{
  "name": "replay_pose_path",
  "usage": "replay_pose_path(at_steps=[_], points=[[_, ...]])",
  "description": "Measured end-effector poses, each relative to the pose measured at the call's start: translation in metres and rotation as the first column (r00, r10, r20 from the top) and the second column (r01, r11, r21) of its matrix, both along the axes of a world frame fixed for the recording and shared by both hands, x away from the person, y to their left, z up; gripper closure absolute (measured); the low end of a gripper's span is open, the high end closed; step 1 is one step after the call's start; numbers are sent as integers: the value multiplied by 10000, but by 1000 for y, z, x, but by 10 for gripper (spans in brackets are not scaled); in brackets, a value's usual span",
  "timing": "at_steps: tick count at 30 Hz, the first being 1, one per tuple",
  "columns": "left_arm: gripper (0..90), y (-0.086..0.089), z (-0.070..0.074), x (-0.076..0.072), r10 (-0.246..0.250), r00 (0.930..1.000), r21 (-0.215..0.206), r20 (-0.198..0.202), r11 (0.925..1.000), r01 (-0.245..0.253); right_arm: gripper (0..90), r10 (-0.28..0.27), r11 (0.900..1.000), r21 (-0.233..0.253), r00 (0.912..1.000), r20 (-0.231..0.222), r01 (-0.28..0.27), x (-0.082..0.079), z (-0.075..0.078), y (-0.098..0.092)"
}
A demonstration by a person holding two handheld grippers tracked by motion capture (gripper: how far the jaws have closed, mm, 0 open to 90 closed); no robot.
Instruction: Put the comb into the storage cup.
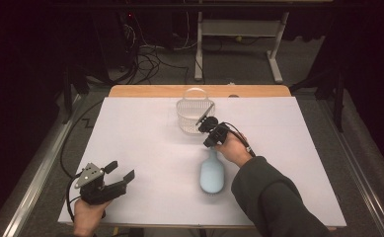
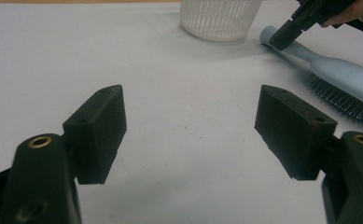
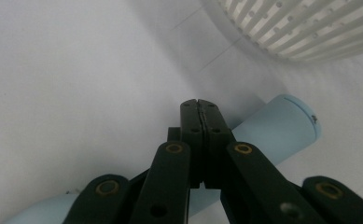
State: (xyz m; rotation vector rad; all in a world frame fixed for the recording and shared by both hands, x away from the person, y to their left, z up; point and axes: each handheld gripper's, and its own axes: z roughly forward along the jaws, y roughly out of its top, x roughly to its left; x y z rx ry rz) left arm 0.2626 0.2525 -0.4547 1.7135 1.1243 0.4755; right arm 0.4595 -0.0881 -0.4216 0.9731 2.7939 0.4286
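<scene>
A pale blue hairbrush [image 1: 212,173] lies bristles down on the white table cover, its handle pointing toward a white slatted basket [image 1: 185,117]. My right gripper [image 1: 210,142] is shut with nothing between its jaws, and its tip rests at the end of the brush handle [image 3: 282,126]. In the right gripper view the closed jaws [image 3: 200,105] sit over the handle, with the basket [image 3: 300,28] just beyond. My left gripper [image 1: 120,171] stands open near the front left, well apart from the brush. Past the open left gripper [image 2: 191,135] are the brush [image 2: 338,74], basket [image 2: 216,18] and right gripper [image 2: 282,38].
The white cover [image 1: 145,148] spreads over a wooden table whose far edge [image 1: 150,91] shows behind the basket. Cables and a table frame [image 1: 239,29] sit on the floor beyond. A metal rail [image 1: 36,182] runs along the left side.
</scene>
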Motion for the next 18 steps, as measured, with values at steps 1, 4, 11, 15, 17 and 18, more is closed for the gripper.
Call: replay_pose_path(at_steps=[1, 4, 11, 15, 17, 18], points=[[242, 0, 0, 0, 1, 10000, -5, 1, 10000, -1, 900, -30, 10000, 28, 10000, 8, 30, 0, 0, 0], [242, 0, 0, 0, 3, 10000, -11, 3, 10000, -3, 900, 112, 9999, -44, 9999, 72, -112, 2, -1, -3], [242, 0, 0, 0, -3, 10000, 9, -3, 10000, 3, 900, -76, 9998, -197, 10000, 46, 77, 2, -1, -8], [242, 0, 0, 0, -4, 10000, 3, -14, 10000, 4, 900, -113, 9997, -202, 9998, 132, 115, 2, -1, -13], [242, 0, 0, 0, -12, 10000, 14, -10, 10000, 12, 900, -162, 9997, -187, 9998, 142, 165, 2, -1, -17], [242, 0, 0, 0, -14, 10000, 20, -7, 10000, 14, 900, -182, 9996, -214, 9997, 143, 185, 1, -1, -19]])
